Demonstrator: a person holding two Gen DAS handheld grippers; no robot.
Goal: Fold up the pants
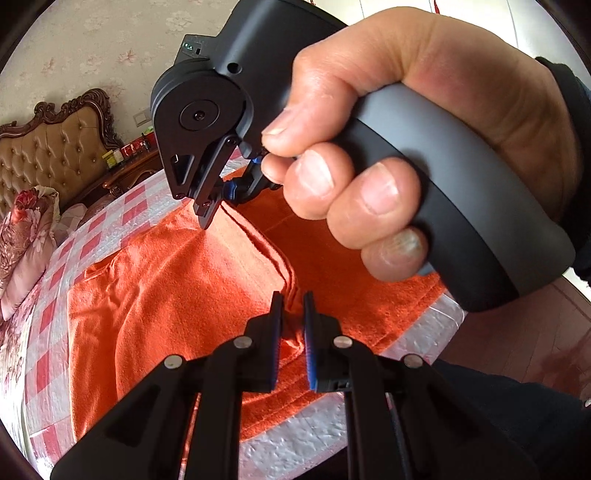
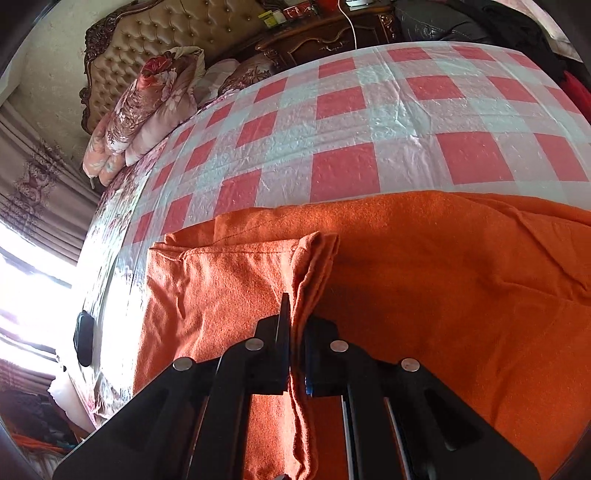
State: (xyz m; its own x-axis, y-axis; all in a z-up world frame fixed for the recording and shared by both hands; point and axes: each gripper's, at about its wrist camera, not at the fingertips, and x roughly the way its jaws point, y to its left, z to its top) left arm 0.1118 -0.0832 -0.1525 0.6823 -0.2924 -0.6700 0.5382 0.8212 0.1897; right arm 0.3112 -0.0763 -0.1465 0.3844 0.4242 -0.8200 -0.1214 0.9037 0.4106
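1. With both hands on the same garment, the orange pants (image 2: pixel 424 266) lie spread on the checked bedspread (image 2: pixel 351 122), near the bed edge closest to the person.
2. Left gripper (image 1: pixel 293 325): jaws nearly together, clamped on a bunched ridge of orange cloth at the near edge. Fabric is visibly pinched between the blue-edged pads.
3. Right gripper (image 2: pixel 297 343): jaws closed on a gathered edge of the pants. The cloth stands up in a fold running away from the fingertips, so it is lifted, not flat.
4. In the left wrist view the right gripper (image 1: pixel 207 218) sits farther along the same fabric edge, tip down on the cloth, with the person's right hand (image 1: pixel 388 147) wrapped round its handle.
5. Reason for the two-point hold, as I read it: pinching one edge at two spaced spots keeps it straight while it is carried over, so the fold lands square instead of sagging in the middle.
6. Judgement on step: mid-fold, one layer partly raised, not yet laid down.
7. Risk: the thin pinches could slip if the cloth drags on the bedspread.
8. Background: tufted headboard (image 2: pixel 177 33), floral pillows (image 2: pixel 147 107), not in the way.
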